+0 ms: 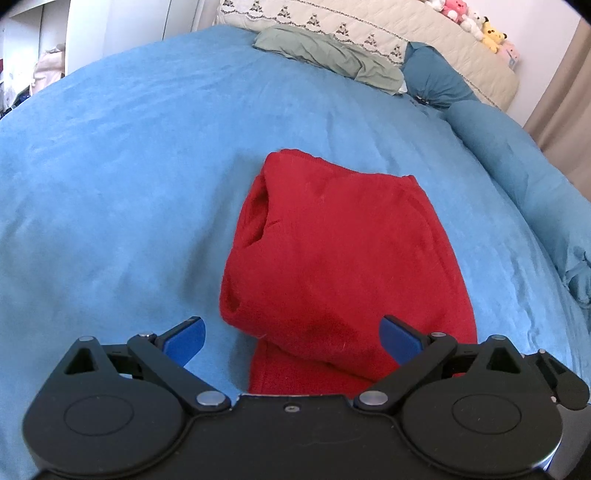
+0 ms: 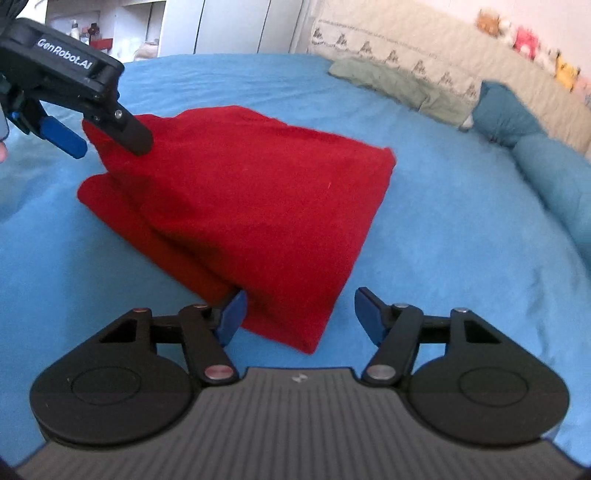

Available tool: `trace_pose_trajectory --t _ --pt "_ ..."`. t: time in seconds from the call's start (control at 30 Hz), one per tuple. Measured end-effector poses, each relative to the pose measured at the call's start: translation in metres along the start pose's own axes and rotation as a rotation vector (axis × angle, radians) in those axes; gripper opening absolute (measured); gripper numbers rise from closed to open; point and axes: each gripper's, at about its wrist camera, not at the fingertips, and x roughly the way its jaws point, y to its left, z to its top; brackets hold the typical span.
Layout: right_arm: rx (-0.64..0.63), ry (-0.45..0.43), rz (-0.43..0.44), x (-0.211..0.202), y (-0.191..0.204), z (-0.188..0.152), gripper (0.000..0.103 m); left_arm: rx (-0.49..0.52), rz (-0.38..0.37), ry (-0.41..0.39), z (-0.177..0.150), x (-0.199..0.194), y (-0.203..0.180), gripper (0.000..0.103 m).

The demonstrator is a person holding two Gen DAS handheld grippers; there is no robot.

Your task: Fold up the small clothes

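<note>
A red garment (image 1: 340,251) lies folded over on the blue bed cover (image 1: 110,184); it also shows in the right wrist view (image 2: 251,199). My left gripper (image 1: 293,339) is open, its blue pads on either side of the garment's near edge, holding nothing. In the right wrist view the left gripper (image 2: 107,144) sits at the garment's far left corner. My right gripper (image 2: 299,314) is open at the garment's near corner, which lies between the pads without being clamped.
A green pillow (image 1: 328,55) and a teal bolster (image 1: 439,77) lie at the head of the bed against a cream quilted headboard (image 1: 424,33). Plush toys (image 1: 472,22) sit on top. White cupboards (image 2: 229,26) stand at the back left.
</note>
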Motion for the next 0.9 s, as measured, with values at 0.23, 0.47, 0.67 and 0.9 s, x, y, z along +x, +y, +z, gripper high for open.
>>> trace_pose_trajectory --t 0.23,0.47,0.67,0.9 --pt "-0.034 -0.052 -0.078 0.004 0.014 0.002 0.051 0.012 0.018 -0.004 -0.002 0.002 -0.004 0.102" --pt "0.016 -0.128 -0.111 -0.018 -0.009 0.016 0.021 0.022 0.033 0.007 -0.004 0.003 -0.008 0.102" --pt "0.048 -0.033 -0.083 -0.006 -0.019 -0.008 0.021 0.061 0.118 0.076 -0.01 0.02 -0.007 0.102" --pt "0.006 -0.008 -0.027 0.0 -0.014 -0.024 0.021 0.106 0.171 0.1 -0.016 0.031 -0.002 0.103"
